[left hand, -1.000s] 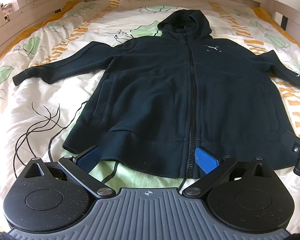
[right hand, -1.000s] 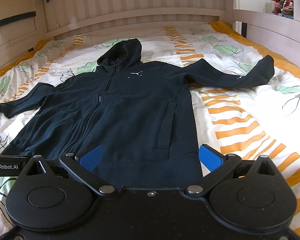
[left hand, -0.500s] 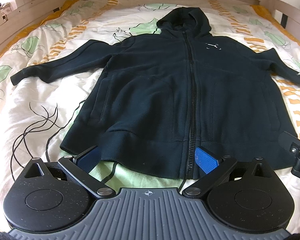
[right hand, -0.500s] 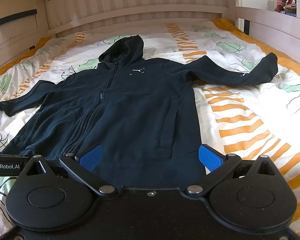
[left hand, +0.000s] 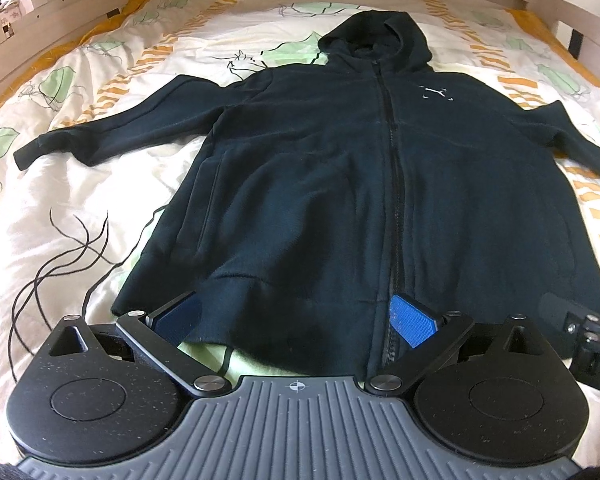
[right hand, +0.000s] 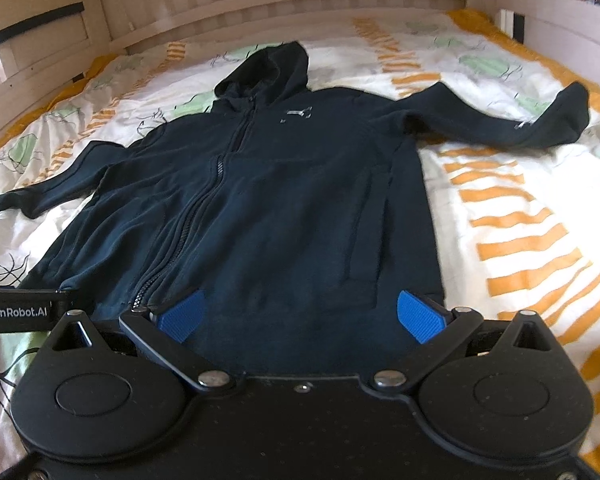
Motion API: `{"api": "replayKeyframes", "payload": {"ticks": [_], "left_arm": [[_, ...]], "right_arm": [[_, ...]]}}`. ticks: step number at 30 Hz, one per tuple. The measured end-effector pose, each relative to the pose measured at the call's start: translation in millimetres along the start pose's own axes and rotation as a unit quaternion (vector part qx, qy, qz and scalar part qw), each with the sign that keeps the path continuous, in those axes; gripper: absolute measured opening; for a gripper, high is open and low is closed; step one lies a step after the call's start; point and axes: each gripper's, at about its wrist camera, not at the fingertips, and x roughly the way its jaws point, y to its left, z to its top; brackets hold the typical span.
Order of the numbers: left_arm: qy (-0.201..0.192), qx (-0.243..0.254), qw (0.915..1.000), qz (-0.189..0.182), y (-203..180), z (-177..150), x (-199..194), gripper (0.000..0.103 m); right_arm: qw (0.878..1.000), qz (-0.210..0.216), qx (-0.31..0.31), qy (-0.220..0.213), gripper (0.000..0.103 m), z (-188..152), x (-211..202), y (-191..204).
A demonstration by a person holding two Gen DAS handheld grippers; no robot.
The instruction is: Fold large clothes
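A black zip-up hoodie (left hand: 340, 168) (right hand: 284, 200) lies flat and face up on the bed, hood at the far end, both sleeves spread out to the sides. My left gripper (left hand: 296, 318) hovers open over the left half of the bottom hem, its blue pads (left hand: 410, 320) wide apart. Over the right half of the hem, my right gripper (right hand: 300, 316) is open too, with nothing between its blue pads (right hand: 420, 316). The left sleeve cuff (left hand: 28, 154) and the right sleeve cuff (right hand: 572, 108) rest on the bedding.
The hoodie rests on a white quilt (left hand: 80, 208) printed with green leaves and orange stripes. A wooden bed frame (right hand: 260, 8) surrounds the mattress on the far side and both flanks. Each view shows the other gripper's edge (left hand: 584, 328) (right hand: 20, 310).
Both grippers have crept forward and lower toward the bottom hem, so the hoodie fills more of each view. Their fingers stayed open.
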Motion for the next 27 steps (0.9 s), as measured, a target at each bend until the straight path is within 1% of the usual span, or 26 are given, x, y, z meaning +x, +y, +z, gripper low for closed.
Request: {"api": "replayKeyframes", "payload": {"ticks": [5, 10, 14, 19, 22, 27], "left_arm": [[-0.007, 0.002, 1.0, -0.002, 0, 10, 8, 0.101], [-0.021, 0.01, 0.9997, -0.012, -4, 25, 15, 0.102], [-0.043, 0.021, 0.9986, -0.021, -9, 42, 18, 0.101], [-0.07, 0.037, 0.9964, -0.03, -19, 61, 21, 0.101], [-0.082, 0.047, 0.9941, -0.053, -28, 74, 25, 0.101], [-0.089, 0.055, 0.9905, -0.09, -43, 88, 38, 0.101]], "right_arm": [[1.0, -0.001, -0.002, 0.013, 0.102, 3, 9, -1], [1.0, 0.004, 0.004, 0.017, 0.102, 12, 13, -8], [1.0, 0.012, 0.008, 0.02, 0.102, 25, 19, -17], [1.0, 0.008, 0.013, 0.016, 0.102, 47, 22, -35], [1.0, 0.004, 0.026, 0.014, 0.102, 62, 26, -52], [0.998, -0.018, 0.052, 0.006, 0.102, 91, 34, -88]]}}
